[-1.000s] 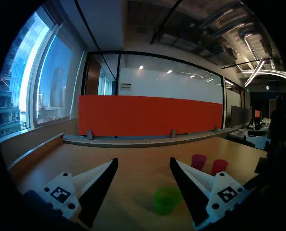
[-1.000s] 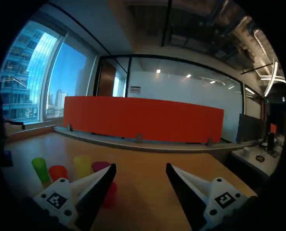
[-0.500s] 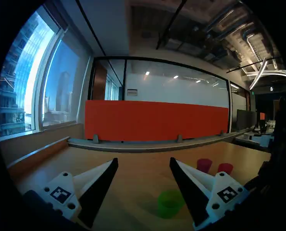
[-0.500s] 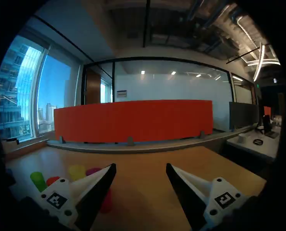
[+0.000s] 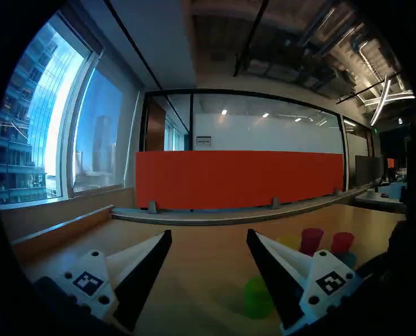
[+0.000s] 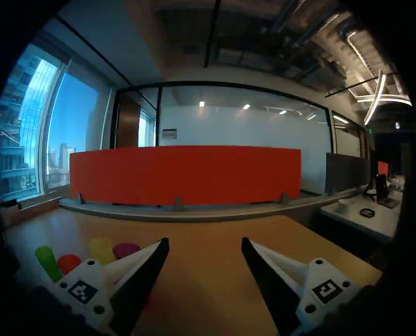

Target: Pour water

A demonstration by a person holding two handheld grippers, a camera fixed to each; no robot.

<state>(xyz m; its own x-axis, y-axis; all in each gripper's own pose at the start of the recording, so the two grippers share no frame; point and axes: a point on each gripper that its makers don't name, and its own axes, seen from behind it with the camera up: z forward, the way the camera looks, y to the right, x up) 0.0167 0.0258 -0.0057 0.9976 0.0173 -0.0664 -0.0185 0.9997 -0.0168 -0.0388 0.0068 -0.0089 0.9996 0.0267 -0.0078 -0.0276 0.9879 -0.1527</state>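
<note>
In the left gripper view, the left gripper [image 5: 208, 263] is wide open, with nothing between its fingers. Under it is a wooden table [image 5: 208, 246]. A green cup [image 5: 256, 297] stands close by at 5 o'clock, partly behind one finger. A bit farther, at 4 o'clock, stand a yellow cup [image 5: 289, 241], a pink cup [image 5: 311, 239] and a red cup [image 5: 342, 241].

In the right gripper view, the right gripper [image 6: 204, 269] is wide open and empty too. The cups stand at 8 o'clock. Far back at 12 o'clock runs an orange wall [image 5: 239, 179].
</note>
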